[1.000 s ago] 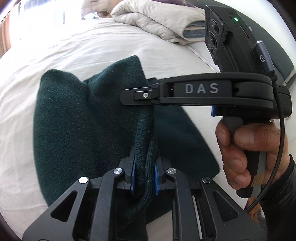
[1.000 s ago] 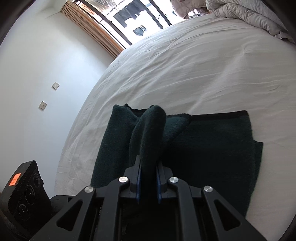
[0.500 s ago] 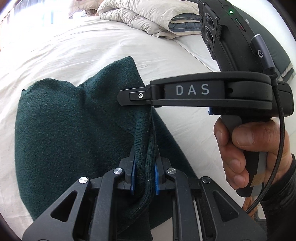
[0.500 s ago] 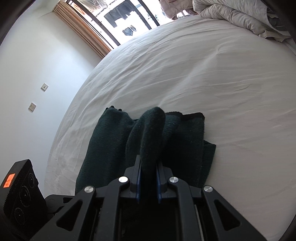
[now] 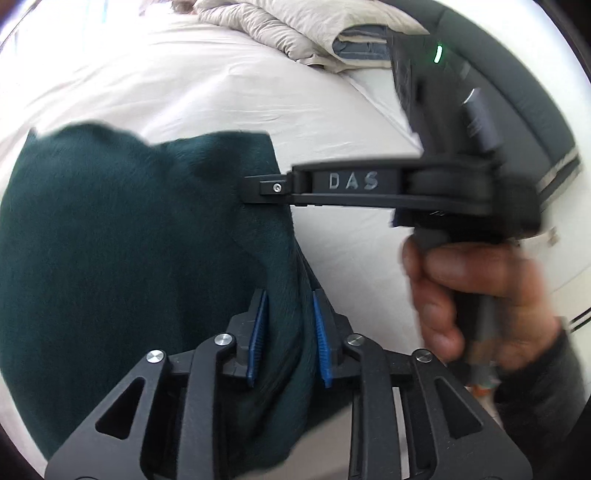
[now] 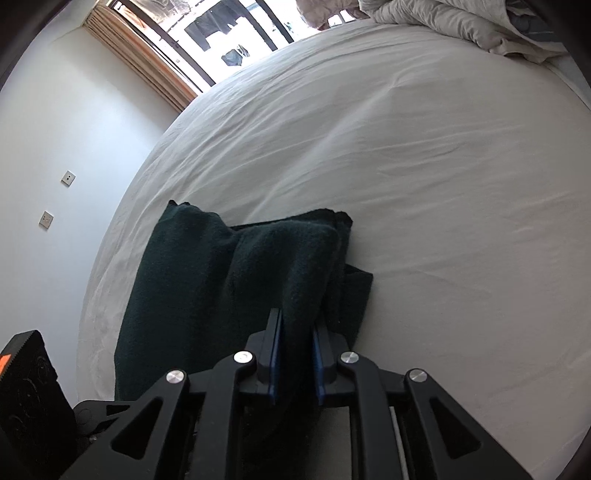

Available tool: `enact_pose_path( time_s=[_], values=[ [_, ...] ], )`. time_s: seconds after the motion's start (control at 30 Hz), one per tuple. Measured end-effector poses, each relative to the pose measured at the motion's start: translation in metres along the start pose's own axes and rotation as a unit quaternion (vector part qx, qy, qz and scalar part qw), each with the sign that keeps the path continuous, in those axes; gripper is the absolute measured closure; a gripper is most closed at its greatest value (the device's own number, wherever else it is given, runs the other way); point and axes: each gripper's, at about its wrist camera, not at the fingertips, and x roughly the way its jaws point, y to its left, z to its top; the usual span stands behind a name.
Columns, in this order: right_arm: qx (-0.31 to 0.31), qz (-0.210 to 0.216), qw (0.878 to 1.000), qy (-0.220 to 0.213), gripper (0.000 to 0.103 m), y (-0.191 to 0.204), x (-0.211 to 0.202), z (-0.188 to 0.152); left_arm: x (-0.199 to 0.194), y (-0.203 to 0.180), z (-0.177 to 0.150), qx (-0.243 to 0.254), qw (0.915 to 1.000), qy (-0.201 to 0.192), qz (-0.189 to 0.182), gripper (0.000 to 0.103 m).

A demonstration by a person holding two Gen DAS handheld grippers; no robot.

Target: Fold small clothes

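A dark green fleece garment [image 6: 229, 280] lies folded on a white bedsheet [image 6: 424, 166]. The left gripper [image 5: 288, 332], its jaws just widened, seems barely to touch the fold between its blue pads; the right gripper [image 6: 295, 362] pinches another fold.

Your bed [image 6: 424, 155] carries everything here: a wide mattress under a pale, lightly creased sheet that fills most of the right wrist view and the upper half of the left wrist view. Lying directly on it you have the dark green cloth [image 6: 207, 280], folded over on itself, at lower centre-left of the right wrist frame and across the left half of the left wrist frame. A rumpled beige duvet [image 5: 295, 26] is heaped on the bed at top centre of the left wrist frame, well apart from the cloth.
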Motion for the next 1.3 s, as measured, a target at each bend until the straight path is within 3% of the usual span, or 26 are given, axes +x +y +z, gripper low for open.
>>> enact_pose_path(
  time_s=[0.03, 0.07, 0.1, 0.17, 0.23, 0.3, 0.43, 0.5, 0.57, 0.6, 0.7, 0.97, 1.1, 1.3],
  values=[
    [0.007, 0.004, 1.0, -0.001, 0.087, -0.003, 0.002, -0.003, -0.012, 0.002, -0.005, 0.004, 0.9999, -0.008, -0.003, 0.063],
    [0.017, 0.013, 1.0, -0.003, 0.087, -0.006, 0.003, -0.006, -0.026, 0.004, -0.012, 0.01, 0.9997, -0.021, -0.011, 0.04],
    [0.026, 0.022, 0.999, -0.005, 0.083, -0.008, 0.003, -0.007, -0.042, 0.007, -0.019, 0.014, 0.999, -0.035, -0.025, 0.034],
    [0.046, 0.035, 0.998, -0.012, 0.079, -0.011, 0.0, -0.011, -0.072, 0.015, -0.031, 0.021, 0.9969, -0.061, -0.046, 0.033],
    [0.05, 0.045, 0.998, -0.022, 0.065, -0.009, -0.006, -0.017, -0.101, 0.023, -0.038, 0.025, 0.9937, -0.09, -0.061, 0.033],
    [0.05, 0.047, 0.997, -0.023, 0.059, -0.005, -0.012, -0.026, -0.118, 0.032, -0.038, 0.044, 0.992, -0.112, -0.037, 0.033],
    [0.041, 0.047, 0.998, -0.012, 0.058, 0.01, -0.021, -0.053, -0.122, 0.055, -0.036, 0.038, 0.994, -0.101, -0.017, 0.033],
    [0.042, 0.051, 0.998, -0.007, 0.058, 0.013, -0.024, -0.066, -0.122, 0.064, -0.036, 0.037, 0.9943, -0.099, 0.011, 0.033],
    [0.034, 0.036, 0.999, 0.003, 0.066, 0.019, -0.022, -0.076, -0.121, 0.076, -0.037, 0.035, 0.9953, -0.089, 0.019, 0.033],
    [0.025, 0.022, 0.999, 0.006, 0.077, 0.023, -0.02, -0.08, -0.112, 0.077, -0.041, 0.031, 0.996, -0.08, 0.023, 0.033],
    [0.029, 0.002, 1.0, 0.005, 0.087, 0.024, -0.018, -0.074, -0.096, 0.088, -0.047, 0.027, 0.9969, -0.068, 0.029, 0.033],
    [0.058, 0.005, 0.998, -0.029, 0.089, 0.015, -0.032, -0.085, -0.085, 0.081, -0.046, 0.052, 0.9944, -0.078, 0.05, 0.033],
    [0.083, 0.017, 0.996, -0.04, 0.089, 0.0, -0.02, -0.09, -0.066, 0.086, -0.04, 0.065, 0.9937, -0.061, 0.068, 0.033],
    [0.115, 0.074, 0.989, -0.062, 0.088, -0.019, -0.011, -0.102, -0.052, 0.084, -0.04, 0.082, 0.991, -0.05, 0.094, 0.033]
  ],
)
